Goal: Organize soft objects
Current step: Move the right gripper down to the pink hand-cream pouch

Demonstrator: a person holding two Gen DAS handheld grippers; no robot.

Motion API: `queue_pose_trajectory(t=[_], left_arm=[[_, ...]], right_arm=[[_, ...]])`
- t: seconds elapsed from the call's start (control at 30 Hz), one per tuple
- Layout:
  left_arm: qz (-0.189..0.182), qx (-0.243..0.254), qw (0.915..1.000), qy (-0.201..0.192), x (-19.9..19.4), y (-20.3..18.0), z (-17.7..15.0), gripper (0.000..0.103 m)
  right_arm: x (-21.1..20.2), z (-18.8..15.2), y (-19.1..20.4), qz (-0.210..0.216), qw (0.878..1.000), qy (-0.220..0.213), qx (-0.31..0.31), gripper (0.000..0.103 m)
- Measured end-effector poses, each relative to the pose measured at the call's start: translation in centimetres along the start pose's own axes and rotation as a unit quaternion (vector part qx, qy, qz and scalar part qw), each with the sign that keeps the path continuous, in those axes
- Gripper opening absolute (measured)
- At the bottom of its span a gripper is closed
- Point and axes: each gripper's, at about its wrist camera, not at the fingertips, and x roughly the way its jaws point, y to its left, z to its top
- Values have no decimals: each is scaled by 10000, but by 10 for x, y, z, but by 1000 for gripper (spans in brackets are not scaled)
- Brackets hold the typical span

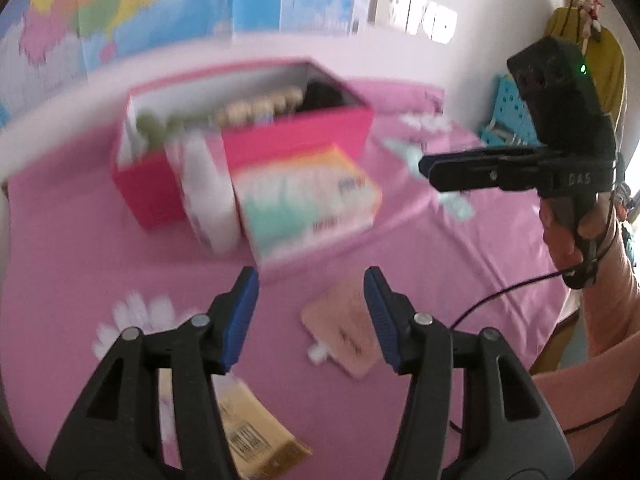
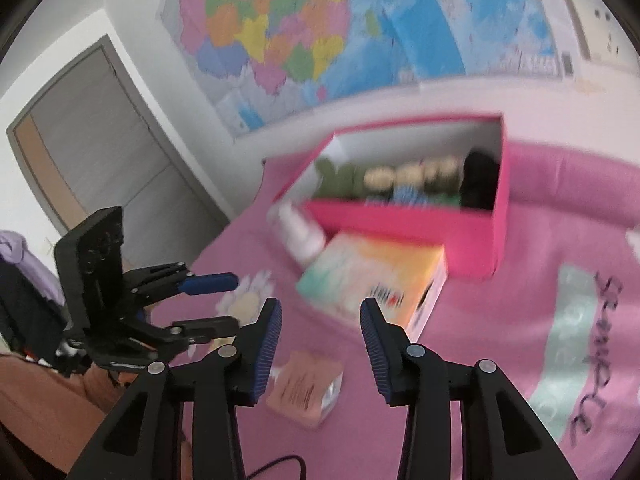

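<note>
Peach tissue pack (image 2: 306,394) lay flat on the pink bedspread (image 2: 520,300), just ahead of and partly below the right gripper (image 2: 320,348), nearest of the loose items. Judged light, soft and compressible, with a slick film wrap likely to slide; best pinched across its short width near the middle, not by the white tab at its end. Right gripper's jaws stood apart with nothing between the pads; it pointed downward over the pack.

Left gripper (image 1: 312,316) was likewise parted and empty, tilted steeply down, with the same pack showing between its fingers on the bed (a yellow carton (image 1: 256,432) sat closer in, under the left finger). The hand (image 1: 568,236) on the right gripper's handle showed at the frame's right edge.

Further off: a pastel tissue box (image 1: 308,200) and a white bottle (image 1: 208,196), both just beside the pink storage box (image 1: 280,136), which held a row of rolled soft items, blurred. A map (image 2: 280,32) hung behind.
</note>
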Motion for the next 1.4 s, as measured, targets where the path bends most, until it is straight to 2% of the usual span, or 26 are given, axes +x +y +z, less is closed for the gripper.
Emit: queue_pose_trajectory(t=[0.13,0.4,0.6,0.7,1.13,1.2,1.3,1.4], left_arm=[[-107,-285,9988,371,17,1,-23,56],[-193,-562,9954,750,37,-3,-44,56],[-169,-541,9951,812,42,-8,-46,55],[-161,-527,9946,876,45,-10,-48,51],[-199,-554,9944,883,47,-13,-50,50],[-217,-564,9943,876,48,-12,-49,50],[-334,-654,9935,864,47,-9,-49,50],[-330,-703,9932,869,46,-8,-49,47]], right_arm=[[15,-20,-1,-8,9996,274,118,42],[45,-48,0,-86,9974,673,246,42],[58,-59,-1,-162,9963,777,316,42],[64,-62,-2,-156,9961,785,363,42],[80,-66,3,-166,9956,825,419,42],[81,-67,2,-203,9954,841,407,36],[81,-67,2,-249,9956,830,360,23],[80,-67,3,-287,9956,830,319,20]])
